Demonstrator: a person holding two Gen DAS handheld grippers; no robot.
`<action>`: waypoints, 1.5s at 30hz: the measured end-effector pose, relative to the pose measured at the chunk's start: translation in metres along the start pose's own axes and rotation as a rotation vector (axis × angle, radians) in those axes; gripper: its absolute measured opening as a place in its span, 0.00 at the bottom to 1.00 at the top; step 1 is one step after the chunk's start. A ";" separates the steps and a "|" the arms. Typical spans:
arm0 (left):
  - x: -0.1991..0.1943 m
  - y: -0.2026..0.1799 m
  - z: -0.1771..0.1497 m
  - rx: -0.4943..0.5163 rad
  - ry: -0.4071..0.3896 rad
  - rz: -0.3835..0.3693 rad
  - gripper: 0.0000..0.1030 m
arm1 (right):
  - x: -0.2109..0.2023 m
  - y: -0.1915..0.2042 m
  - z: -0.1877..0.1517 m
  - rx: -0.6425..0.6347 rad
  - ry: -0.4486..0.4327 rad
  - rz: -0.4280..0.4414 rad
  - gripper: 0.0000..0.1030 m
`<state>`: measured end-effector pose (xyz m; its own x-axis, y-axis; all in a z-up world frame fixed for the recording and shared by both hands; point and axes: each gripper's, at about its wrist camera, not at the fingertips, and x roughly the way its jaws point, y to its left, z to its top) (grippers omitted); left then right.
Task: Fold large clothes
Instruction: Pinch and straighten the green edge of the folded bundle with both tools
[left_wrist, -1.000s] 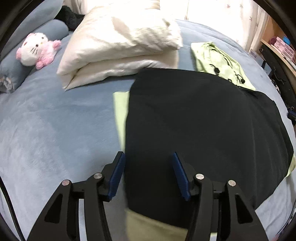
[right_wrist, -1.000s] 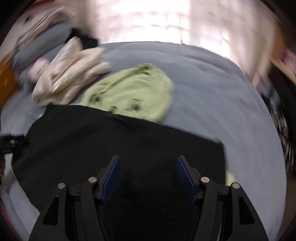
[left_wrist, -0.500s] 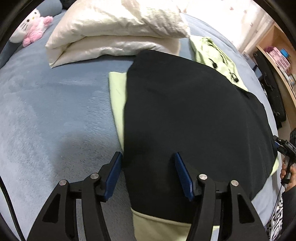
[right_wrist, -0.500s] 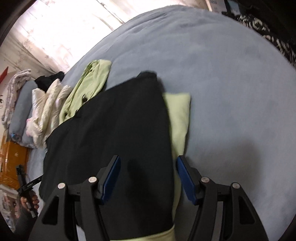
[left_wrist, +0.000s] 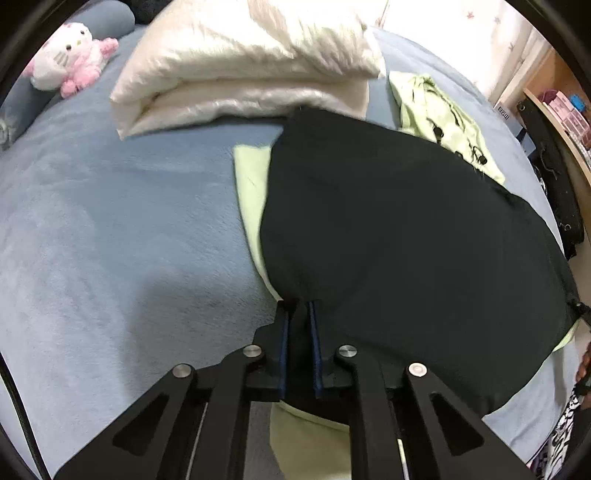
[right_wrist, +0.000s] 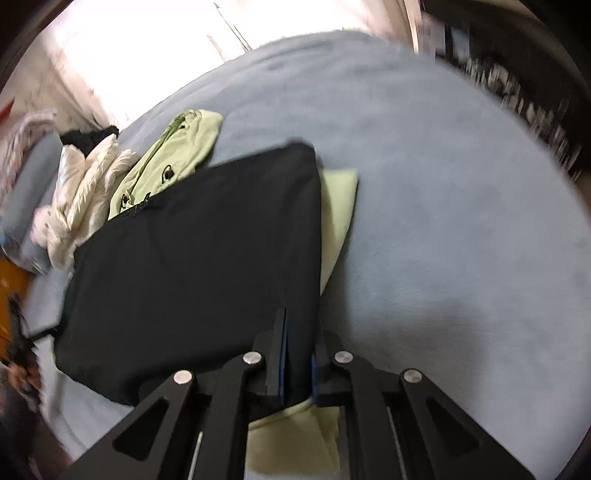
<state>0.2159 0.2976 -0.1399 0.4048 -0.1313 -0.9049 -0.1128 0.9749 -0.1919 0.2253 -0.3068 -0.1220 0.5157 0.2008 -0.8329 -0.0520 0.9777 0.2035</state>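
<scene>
Black garment (left_wrist: 406, 240) lay spread flat on the blue bed cover (left_wrist: 110, 240), over a pale green garment (left_wrist: 251, 192) that showed at its edges. Left gripper (left_wrist: 297, 317) had its fingers pinched on one near corner of the black cloth, and right gripper (right_wrist: 299, 332) pinched the other.

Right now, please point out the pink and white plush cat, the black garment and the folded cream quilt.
pink and white plush cat (left_wrist: 70, 53), left wrist view, its face.
black garment (left_wrist: 406, 236), left wrist view, its middle.
folded cream quilt (left_wrist: 251, 70), left wrist view, its top layer.
</scene>
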 end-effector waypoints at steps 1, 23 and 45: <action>-0.001 -0.001 0.001 0.018 -0.013 0.019 0.06 | -0.002 0.000 0.000 -0.006 -0.006 0.001 0.08; -0.020 0.032 -0.091 -0.142 -0.093 -0.167 0.51 | 0.006 -0.030 -0.084 0.165 0.020 0.298 0.51; -0.023 -0.005 -0.101 0.166 -0.096 0.080 0.10 | 0.004 -0.010 -0.095 0.026 0.113 0.024 0.12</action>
<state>0.1151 0.2774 -0.1563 0.4863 -0.0427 -0.8728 0.0000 0.9988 -0.0488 0.1467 -0.3096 -0.1760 0.4149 0.2309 -0.8801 -0.0400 0.9710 0.2358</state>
